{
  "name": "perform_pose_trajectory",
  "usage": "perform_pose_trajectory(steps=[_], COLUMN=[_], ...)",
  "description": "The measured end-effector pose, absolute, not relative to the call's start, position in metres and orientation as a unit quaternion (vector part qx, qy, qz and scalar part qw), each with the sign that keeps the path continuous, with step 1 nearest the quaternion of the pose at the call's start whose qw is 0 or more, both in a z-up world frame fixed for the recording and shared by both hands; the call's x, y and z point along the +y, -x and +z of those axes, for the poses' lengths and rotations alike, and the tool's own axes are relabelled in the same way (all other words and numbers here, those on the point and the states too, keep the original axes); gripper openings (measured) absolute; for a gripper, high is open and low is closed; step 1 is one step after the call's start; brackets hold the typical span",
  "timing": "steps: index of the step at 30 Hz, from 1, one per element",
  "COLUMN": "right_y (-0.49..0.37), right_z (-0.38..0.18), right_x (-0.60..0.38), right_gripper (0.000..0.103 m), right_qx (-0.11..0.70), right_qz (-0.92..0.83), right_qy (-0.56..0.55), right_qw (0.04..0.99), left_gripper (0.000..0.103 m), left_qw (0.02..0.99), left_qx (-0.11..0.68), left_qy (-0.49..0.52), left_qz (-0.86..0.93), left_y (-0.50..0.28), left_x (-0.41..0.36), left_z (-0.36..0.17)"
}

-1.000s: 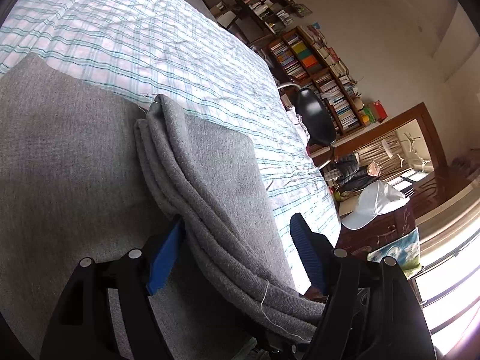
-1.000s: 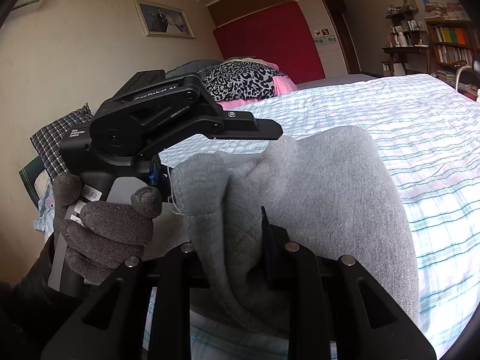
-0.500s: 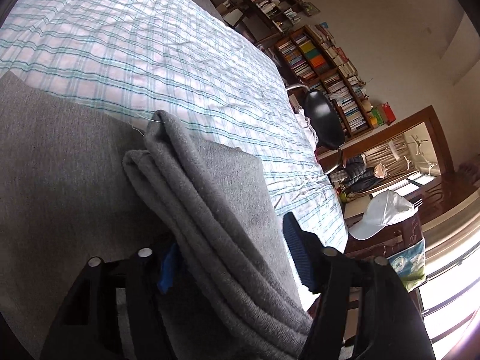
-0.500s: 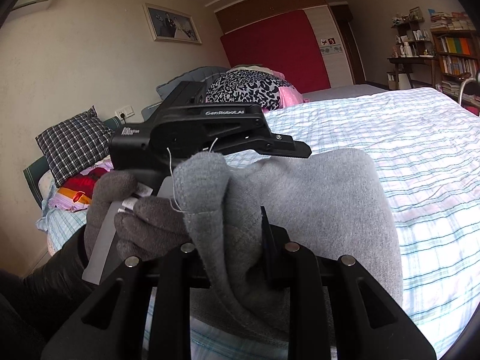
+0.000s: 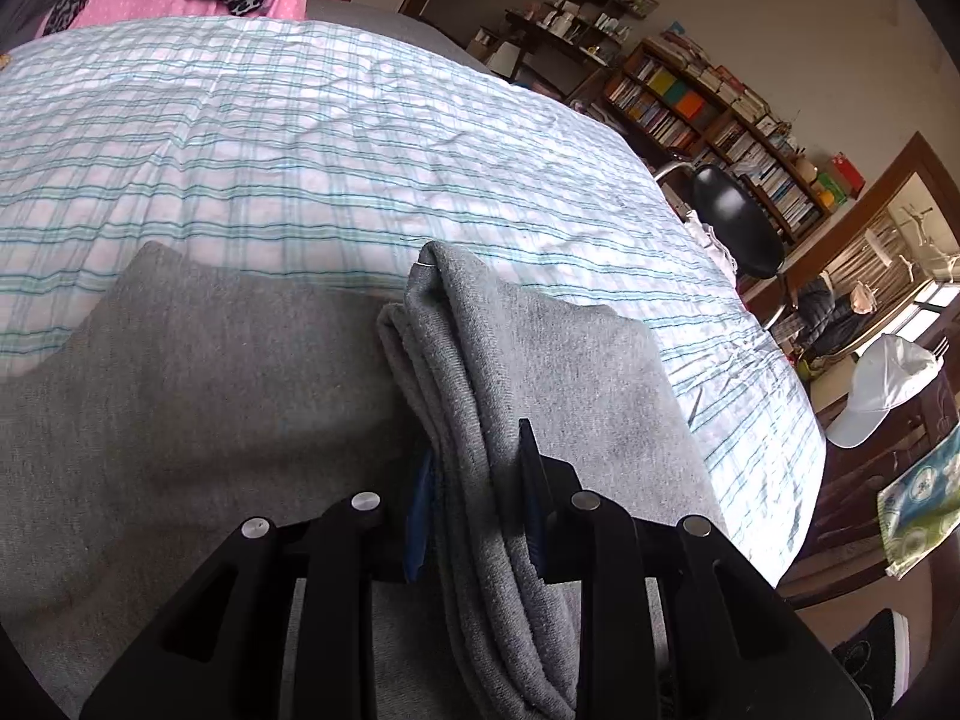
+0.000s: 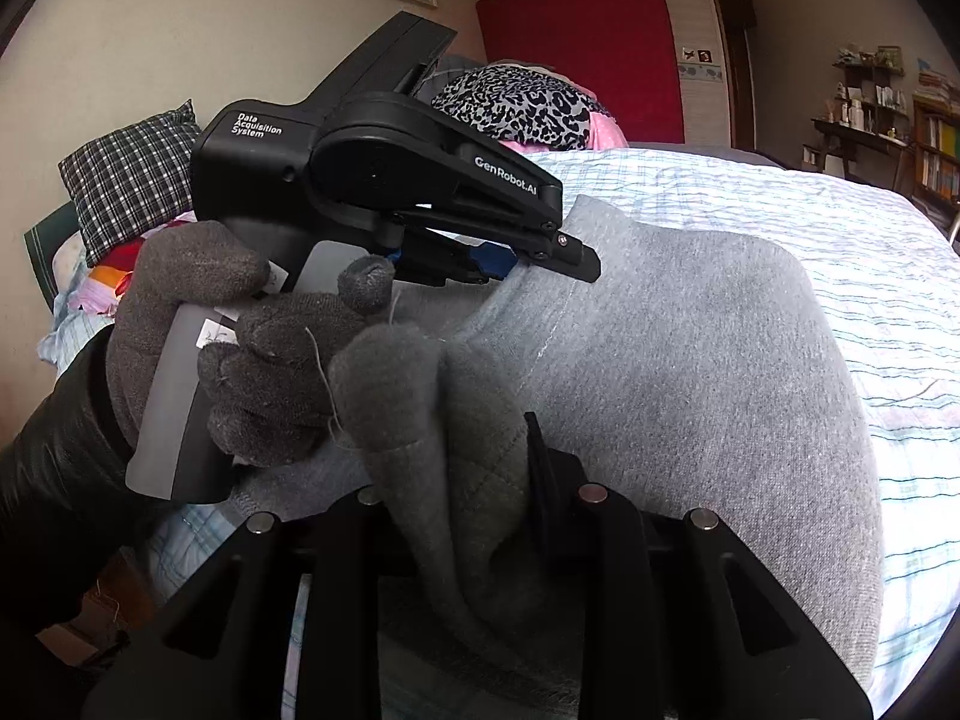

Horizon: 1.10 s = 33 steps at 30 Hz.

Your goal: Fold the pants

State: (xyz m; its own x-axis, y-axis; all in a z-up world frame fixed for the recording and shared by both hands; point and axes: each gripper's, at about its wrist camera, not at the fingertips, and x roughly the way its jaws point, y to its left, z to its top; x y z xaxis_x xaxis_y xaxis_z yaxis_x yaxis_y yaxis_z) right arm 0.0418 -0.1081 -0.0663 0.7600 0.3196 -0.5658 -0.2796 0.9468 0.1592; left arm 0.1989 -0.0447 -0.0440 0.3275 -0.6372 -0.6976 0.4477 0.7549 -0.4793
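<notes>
Tools (image 5: 474, 492) pinch thick, layered grey pants (image 5: 540, 360).

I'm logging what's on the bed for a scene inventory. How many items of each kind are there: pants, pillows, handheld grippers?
Grey knit pants: 1
Checked pillow: 1
Leopard-print pillow: 1
Black handheld grippers, left gripper and right gripper: 2
Total: 5
</notes>
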Motion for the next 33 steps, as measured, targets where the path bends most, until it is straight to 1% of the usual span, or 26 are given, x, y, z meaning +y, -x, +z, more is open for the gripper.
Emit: perform_pose_trajectory(steps=[3,6,7,8,9,11,14,17,21,28,33], right_y=[-0.038,-0.034,-0.033,-0.032,-0.032,-0.026,-0.017,-0.012,0.002,0.013,0.017], right_z=[-0.068,-0.066,-0.066,-0.066,-0.067,-0.068,-0.066,-0.063,-0.056,-0.045,-0.054], right_x=[-0.109,-0.109,-0.11,-0.111,-0.112,-0.109,-0.106,-0.118,-0.137,-0.156,-0.158], right_gripper=[0.028,0.028,0.03,0.038,0.048,0.054,0.054,0.054,0.054,0.054,0.054], right_qx=[0.309,0.308,0.309,0.311,0.314,0.311,0.305,0.307,0.3,0.281,0.293], right_qz=[0.168,0.178,0.182,0.191,0.203,0.214,0.217,0.234,0.253,0.237,0.225], right_qy=[-0.031,-0.035,-0.037,-0.041,-0.044,-0.033,-0.014,-0.044,-0.088,-0.113,-0.101], right_qw=[0.935,0.934,0.933,0.93,0.926,0.925,0.927,0.921,0.916,0.923,0.924], left_gripper=[0.025,0.025,0.025,0.025,0.028,0.031,0.048,0.053,0.053,0.053,0.053], left_qw=[0.814,0.824,0.827,0.83,0.832,0.835,0.847,0.857,0.868,0.879,0.877], left_qx=[0.465,0.449,0.446,0.446,0.448,0.457,0.455,0.446,0.429,0.381,0.382], left_qy=[0.101,0.089,0.083,0.076,0.069,0.057,0.046,0.043,0.038,-0.002,-0.048], left_qz=[-0.334,-0.334,-0.331,-0.326,-0.319,-0.301,-0.27,-0.255,-0.246,-0.285,-0.288], left_y=[-0.189,-0.177,-0.175,-0.172,-0.172,-0.173,-0.169,-0.162,-0.149,-0.102,-0.08], left_x=[-0.032,-0.028,-0.027,-0.027,-0.027,-0.027,-0.026,-0.019,-0.014,-0.032,-0.047], left_z=[-0.046,-0.037,-0.036,-0.035,-0.037,-0.042,-0.041,-0.034,-0.02,0.009,0.0])
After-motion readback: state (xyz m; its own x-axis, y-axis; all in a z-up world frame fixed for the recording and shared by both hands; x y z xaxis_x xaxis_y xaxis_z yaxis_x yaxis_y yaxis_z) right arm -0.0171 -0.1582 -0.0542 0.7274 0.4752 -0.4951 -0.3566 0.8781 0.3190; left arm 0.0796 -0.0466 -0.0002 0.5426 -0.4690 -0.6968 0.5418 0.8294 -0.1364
